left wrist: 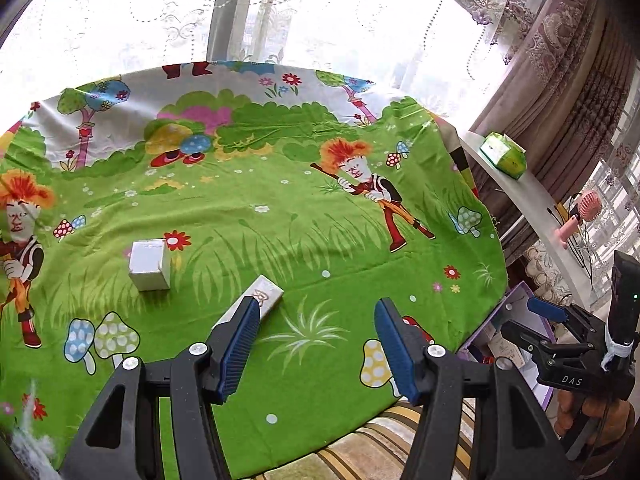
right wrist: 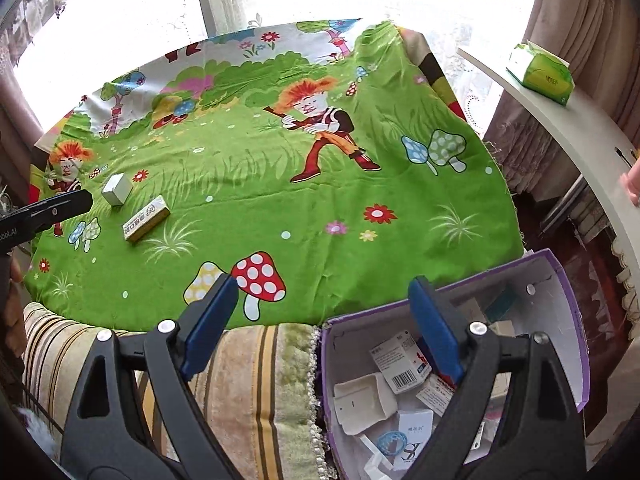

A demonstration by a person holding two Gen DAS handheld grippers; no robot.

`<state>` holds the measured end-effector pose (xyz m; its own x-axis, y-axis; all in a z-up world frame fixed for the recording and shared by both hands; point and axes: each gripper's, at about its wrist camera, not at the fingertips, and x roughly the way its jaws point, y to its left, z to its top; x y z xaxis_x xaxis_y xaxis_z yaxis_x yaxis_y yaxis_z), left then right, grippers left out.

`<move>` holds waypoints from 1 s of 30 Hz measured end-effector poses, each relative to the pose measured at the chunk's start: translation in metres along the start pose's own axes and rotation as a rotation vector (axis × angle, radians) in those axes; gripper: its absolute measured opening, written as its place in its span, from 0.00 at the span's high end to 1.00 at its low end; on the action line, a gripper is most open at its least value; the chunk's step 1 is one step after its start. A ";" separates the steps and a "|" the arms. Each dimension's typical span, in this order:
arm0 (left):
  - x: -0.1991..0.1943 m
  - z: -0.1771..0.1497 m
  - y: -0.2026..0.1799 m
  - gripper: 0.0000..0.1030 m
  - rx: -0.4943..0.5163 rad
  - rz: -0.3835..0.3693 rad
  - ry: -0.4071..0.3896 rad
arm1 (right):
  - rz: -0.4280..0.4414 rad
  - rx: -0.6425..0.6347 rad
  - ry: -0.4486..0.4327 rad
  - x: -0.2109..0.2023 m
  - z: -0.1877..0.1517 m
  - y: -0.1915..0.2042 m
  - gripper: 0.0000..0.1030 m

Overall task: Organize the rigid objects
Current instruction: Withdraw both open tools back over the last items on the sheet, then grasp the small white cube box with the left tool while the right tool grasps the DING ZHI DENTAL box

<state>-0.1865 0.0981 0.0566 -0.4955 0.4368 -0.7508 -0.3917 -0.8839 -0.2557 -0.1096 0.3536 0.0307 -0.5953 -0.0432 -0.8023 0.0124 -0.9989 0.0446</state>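
A white cube box (left wrist: 149, 265) and a long white-and-yellow box (left wrist: 267, 295) lie on the green cartoon cloth (left wrist: 280, 200). My left gripper (left wrist: 316, 344) is open above the cloth; its left finger partly hides the long box. Both boxes also show in the right wrist view, the cube (right wrist: 117, 189) and the long box (right wrist: 146, 218). My right gripper (right wrist: 320, 328) is open and empty, over the edge of a purple box (right wrist: 576, 320) that holds several small cartons (right wrist: 400, 364). The left gripper's tip (right wrist: 60, 206) shows at the far left.
A striped cushion (right wrist: 248, 380) runs along the near side under the cloth. A white shelf (right wrist: 580, 132) at the right carries a green tissue pack (right wrist: 540, 72). A pink fan (left wrist: 588, 206) stands on the shelf. Curtains and a bright window are behind.
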 end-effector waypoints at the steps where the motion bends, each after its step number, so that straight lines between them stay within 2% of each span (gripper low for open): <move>1: -0.001 0.004 0.007 0.41 -0.007 0.012 -0.007 | 0.006 -0.019 -0.002 0.003 0.005 0.008 0.14; 9: 0.001 0.027 0.055 0.41 -0.065 0.088 -0.043 | 0.080 -0.131 -0.012 0.026 0.038 0.067 0.09; 16: 0.021 0.039 0.094 0.41 -0.127 0.165 -0.029 | 0.164 -0.242 -0.003 0.054 0.054 0.120 0.07; 19: 0.034 0.041 0.111 0.40 -0.162 0.182 -0.013 | 0.197 -0.270 0.013 0.071 0.059 0.139 0.06; 22: 0.049 0.039 0.124 0.34 -0.182 0.206 0.009 | 0.222 -0.311 0.032 0.089 0.060 0.157 0.06; 30: 0.086 0.030 0.143 0.34 -0.190 0.242 0.086 | 0.272 -0.474 0.069 0.123 0.047 0.198 0.05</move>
<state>-0.3085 0.0147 -0.0261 -0.4858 0.2012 -0.8506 -0.1147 -0.9794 -0.1662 -0.2186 0.1515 -0.0314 -0.4664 -0.2858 -0.8371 0.5286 -0.8489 -0.0047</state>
